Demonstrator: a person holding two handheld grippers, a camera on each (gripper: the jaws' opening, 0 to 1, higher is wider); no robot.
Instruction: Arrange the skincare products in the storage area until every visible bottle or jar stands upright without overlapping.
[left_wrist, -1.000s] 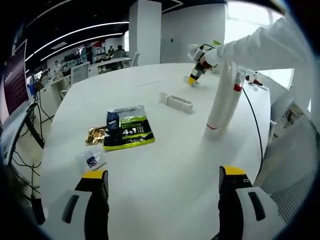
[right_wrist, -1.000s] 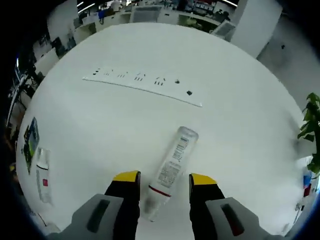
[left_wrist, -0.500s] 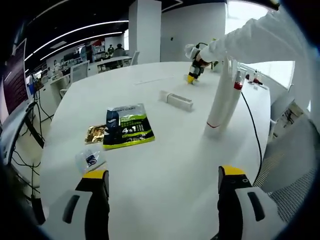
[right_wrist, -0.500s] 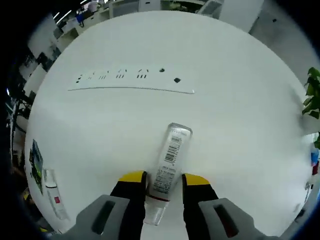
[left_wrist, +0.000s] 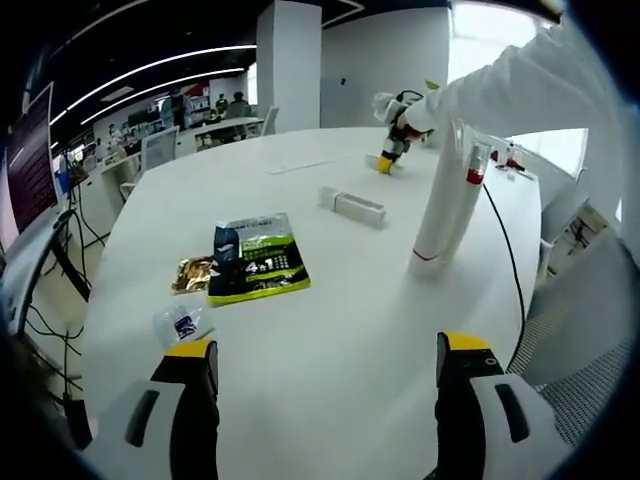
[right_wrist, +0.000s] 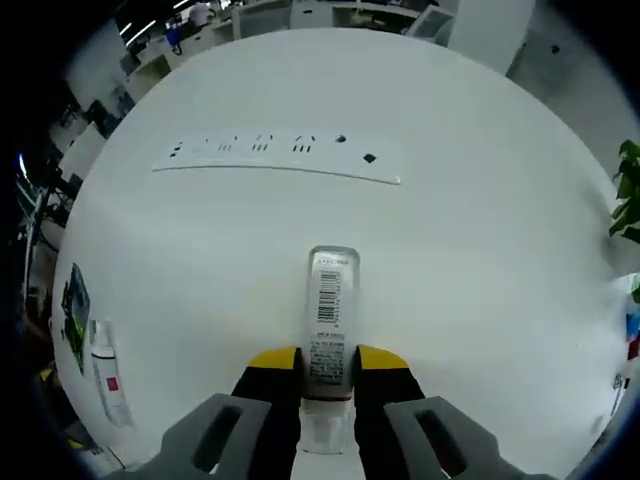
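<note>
Grasping is the step in hand: right gripper clamps the clear, barcode-labelled bottle lying on the white table, next needing tipping upright, while left gripper hovers open-jawed.

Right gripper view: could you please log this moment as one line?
right claw shut on lying clear bottle | left claw open, empty | white tube upright

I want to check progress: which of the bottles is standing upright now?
The tall white bottle with the red band, seen in the left gripper view. The clear barcoded bottle lies flat between the right gripper's jaws.
</note>
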